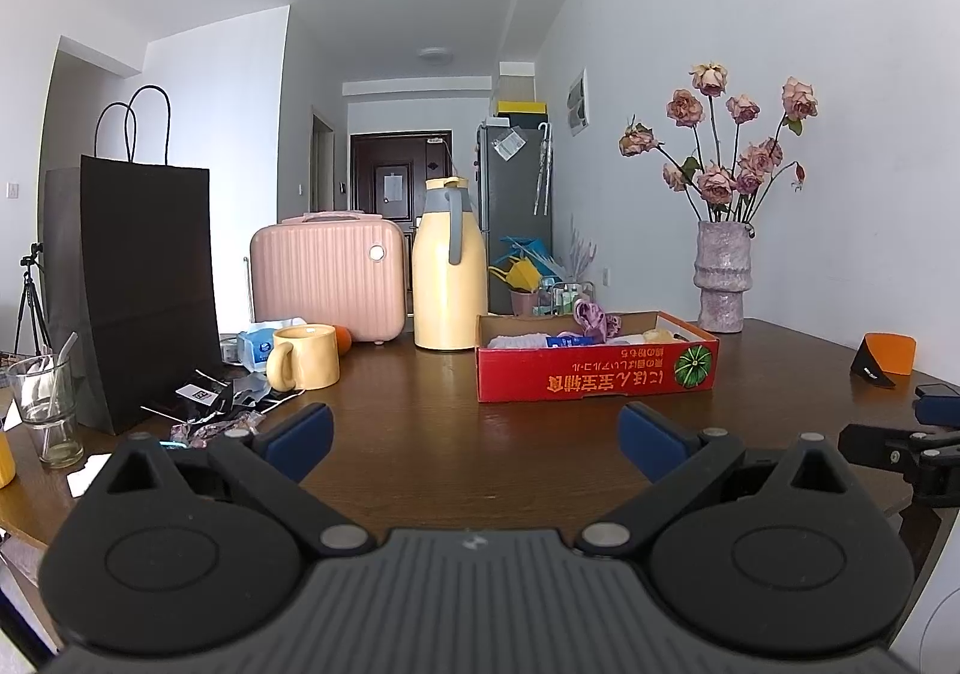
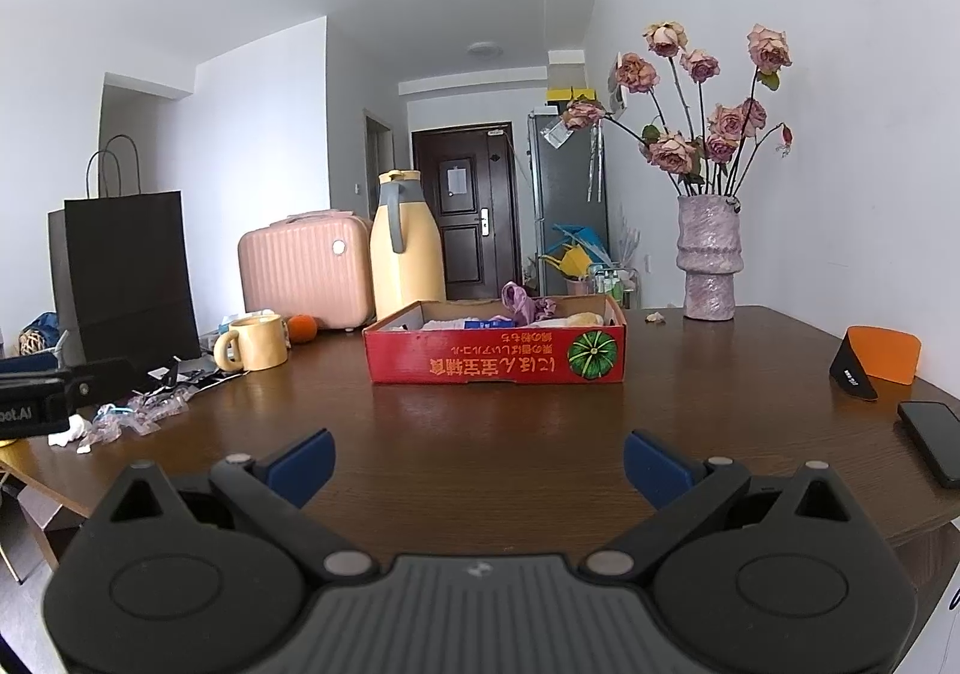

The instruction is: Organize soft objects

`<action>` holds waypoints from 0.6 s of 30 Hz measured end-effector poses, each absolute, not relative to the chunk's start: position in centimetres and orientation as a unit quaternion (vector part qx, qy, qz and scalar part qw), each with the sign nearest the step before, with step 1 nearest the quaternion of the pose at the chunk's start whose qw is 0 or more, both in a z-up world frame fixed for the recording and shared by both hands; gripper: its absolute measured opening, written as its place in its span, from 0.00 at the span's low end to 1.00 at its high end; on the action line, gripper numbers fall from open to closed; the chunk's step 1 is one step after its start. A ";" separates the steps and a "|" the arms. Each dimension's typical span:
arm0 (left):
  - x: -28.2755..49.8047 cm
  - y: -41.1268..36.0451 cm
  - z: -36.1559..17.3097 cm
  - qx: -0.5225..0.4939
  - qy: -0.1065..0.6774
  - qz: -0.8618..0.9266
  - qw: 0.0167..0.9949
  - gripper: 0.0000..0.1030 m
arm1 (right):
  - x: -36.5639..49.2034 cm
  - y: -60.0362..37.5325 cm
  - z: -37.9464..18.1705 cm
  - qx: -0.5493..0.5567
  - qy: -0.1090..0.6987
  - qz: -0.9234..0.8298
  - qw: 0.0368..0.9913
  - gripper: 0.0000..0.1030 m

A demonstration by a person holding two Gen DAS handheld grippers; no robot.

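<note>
While my left gripper [image 1: 474, 437] and right gripper [image 2: 477, 461] hover over the wooden table [image 2: 480, 422], their jaws are spread, holding nothing. The red cardboard box [image 2: 498, 359] holds soft items.

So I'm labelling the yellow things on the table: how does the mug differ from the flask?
The mug is short, squat and open at the top; the flask is tall, narrows to a neck and is capped with a grey lid. The mug's handle is yellow like its body; the flask's handle is grey. Both are pale yellow, upright, and stand on the table.
</note>
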State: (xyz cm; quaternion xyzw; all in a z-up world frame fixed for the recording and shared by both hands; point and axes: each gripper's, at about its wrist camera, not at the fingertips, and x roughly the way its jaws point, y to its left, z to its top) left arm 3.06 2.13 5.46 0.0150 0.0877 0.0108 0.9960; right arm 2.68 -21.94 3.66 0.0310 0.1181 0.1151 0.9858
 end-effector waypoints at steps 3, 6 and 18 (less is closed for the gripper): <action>3.0 2.1 5.5 0.014 0.090 0.009 0.996 1.00 | 2.8 -22.0 3.7 0.032 0.118 0.117 0.986 1.00; 2.9 2.1 5.5 0.014 0.093 0.007 0.996 1.00 | 2.8 -22.0 3.7 0.032 0.117 0.116 0.986 1.00; 2.8 2.0 5.5 0.015 0.088 0.000 0.996 1.00 | 2.6 -22.0 3.6 0.032 0.117 0.113 0.986 1.00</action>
